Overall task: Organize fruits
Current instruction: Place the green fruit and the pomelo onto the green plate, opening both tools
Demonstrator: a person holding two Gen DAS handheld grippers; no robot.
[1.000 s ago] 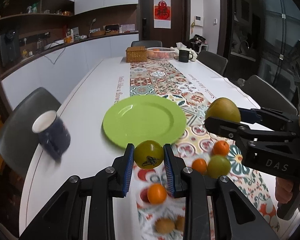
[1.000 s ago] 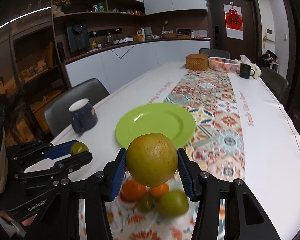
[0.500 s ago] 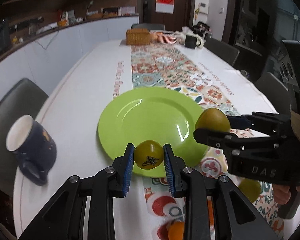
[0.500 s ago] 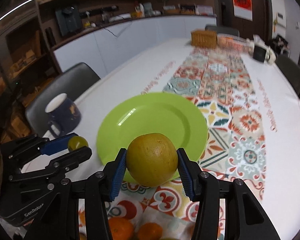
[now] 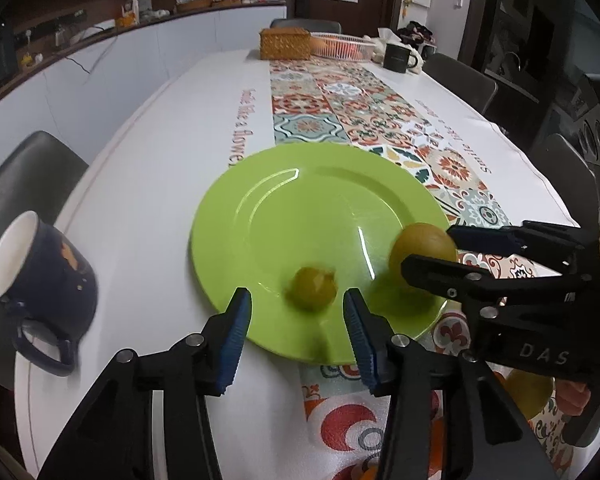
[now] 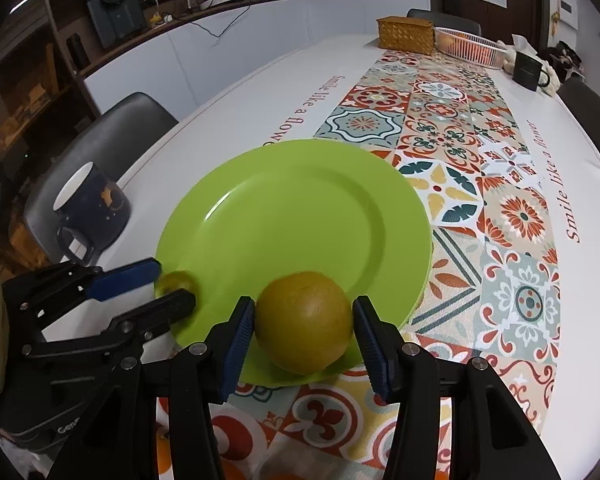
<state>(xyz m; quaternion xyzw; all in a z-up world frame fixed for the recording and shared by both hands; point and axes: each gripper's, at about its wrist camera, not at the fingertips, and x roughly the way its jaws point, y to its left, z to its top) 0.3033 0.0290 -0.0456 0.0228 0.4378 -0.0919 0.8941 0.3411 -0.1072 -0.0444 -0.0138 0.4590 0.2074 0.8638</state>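
A lime green plate (image 5: 300, 208) (image 6: 292, 208) lies half on the patterned runner. My left gripper (image 5: 296, 296) (image 6: 174, 284) hovers over the plate's near rim with its jaws opening. The small green fruit (image 5: 311, 289) (image 6: 176, 282) is blurred between the pads, free of them and down on the plate. My right gripper (image 6: 304, 304) (image 5: 428, 248) is over the plate's near right rim, jaws also opening. The large yellow-green fruit (image 6: 304, 322) (image 5: 422, 246) rests on the plate between its pads, with a thin gap at the right pad.
A dark blue mug (image 5: 40, 276) (image 6: 90, 208) stands left of the plate by the table edge, with a grey chair behind it. More loose fruit (image 5: 528, 392) lies on the runner near me. A wicker box (image 5: 284, 42), a basket and a black mug stand at the far end.
Both grippers moved forward and down over the plate. The left jaws spread and let the small green fruit drop; the right jaws eased off the large fruit, which now sits on the plate.
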